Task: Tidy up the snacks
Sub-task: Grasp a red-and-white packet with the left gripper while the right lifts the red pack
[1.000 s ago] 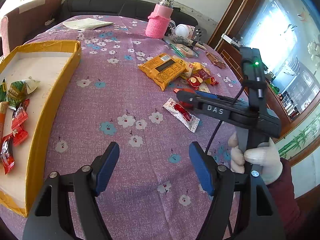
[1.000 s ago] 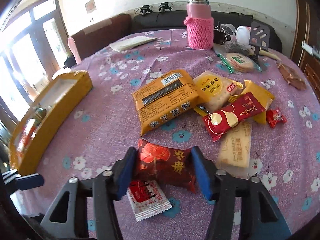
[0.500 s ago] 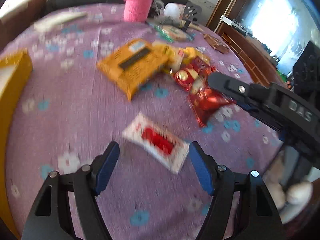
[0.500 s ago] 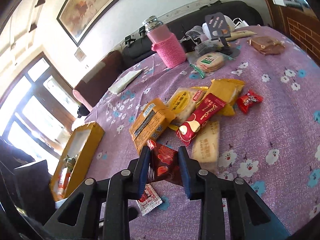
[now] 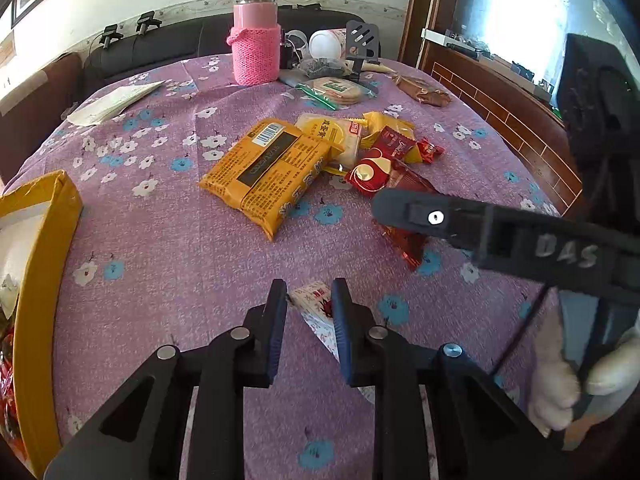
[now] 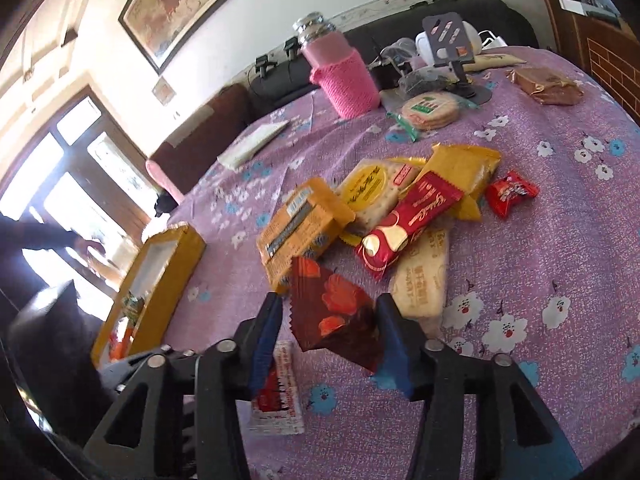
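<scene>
Snacks: two packets sit in the jaws, the rest in one pile mid-table.

The white sachet (image 5: 316, 312) lies between the jaws of the left gripper (image 5: 309, 312), which are pressed onto it; its long axis runs back toward that hand. The dark red packet (image 6: 334, 312) stands tilted between the jaws of the right gripper (image 6: 326, 334), which are opening and appear clear of it on the left side. The yellow box (image 6: 160, 276), holding earlier wrappers, lies to the left, nearer the left hand. Pile count: one orange pack (image 5: 268, 168), one round cracker pack (image 6: 370, 188), one red bar (image 6: 404, 226), one beige bar (image 6: 422, 284), one small red candy (image 6: 510, 192). Table (image 5: 160, 264): purple floral cloth.
</scene>
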A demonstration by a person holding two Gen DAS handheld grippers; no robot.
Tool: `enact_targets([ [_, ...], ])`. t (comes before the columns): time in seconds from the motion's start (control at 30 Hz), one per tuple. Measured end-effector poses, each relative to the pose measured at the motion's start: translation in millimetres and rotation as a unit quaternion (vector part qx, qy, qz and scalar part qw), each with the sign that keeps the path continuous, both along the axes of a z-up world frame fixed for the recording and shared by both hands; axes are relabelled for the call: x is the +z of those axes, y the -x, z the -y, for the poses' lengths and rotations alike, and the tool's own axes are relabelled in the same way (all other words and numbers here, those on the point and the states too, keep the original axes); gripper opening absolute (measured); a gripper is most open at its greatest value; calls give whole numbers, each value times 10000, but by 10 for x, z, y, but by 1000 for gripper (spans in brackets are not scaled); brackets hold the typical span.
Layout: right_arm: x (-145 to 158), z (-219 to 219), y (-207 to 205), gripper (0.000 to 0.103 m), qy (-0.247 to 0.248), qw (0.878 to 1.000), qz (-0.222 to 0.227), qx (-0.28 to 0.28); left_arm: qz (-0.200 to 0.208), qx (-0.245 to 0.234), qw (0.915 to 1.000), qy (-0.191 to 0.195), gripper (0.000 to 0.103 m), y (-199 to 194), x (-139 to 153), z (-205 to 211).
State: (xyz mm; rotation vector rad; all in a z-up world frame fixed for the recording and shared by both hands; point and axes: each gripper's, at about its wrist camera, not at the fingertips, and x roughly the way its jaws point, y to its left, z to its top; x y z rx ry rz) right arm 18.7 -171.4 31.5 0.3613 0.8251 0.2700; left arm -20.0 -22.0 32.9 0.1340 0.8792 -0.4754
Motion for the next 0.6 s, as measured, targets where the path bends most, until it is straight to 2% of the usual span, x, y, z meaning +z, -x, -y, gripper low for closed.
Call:
enact_targets([
  [0.13,-48,-81,-11,55,439,9988,77,-185,-58,-114,9998,153,20,24,-11,-29],
  [0.17,-86,-67,-42,48,452,9988,-15,-206,-82,-128,9997,189,20,37,-14,-42],
  [0.2,-142,-38,-75,28,373,9989,-163,-249,-125,-129,9996,232,20,39,-21,-55],
  [0.3,-129,56,-70,28,142,9990,-129,-399,-228,-127,9991,330,27,67,-33,-82],
  [0.47,-93,128,-34,28,15,9986,-34,-528,-339,-158,9989,277,52,203,-73,-54],
  [0.53,-85,134,-39,28,-34,9987,-35,-513,-328,-220,9990,222,58,260,-89,10],
  [0.6,-81,131,-42,28,-49,9988,-28,-490,-335,-212,9992,13,58,266,-115,112],
])
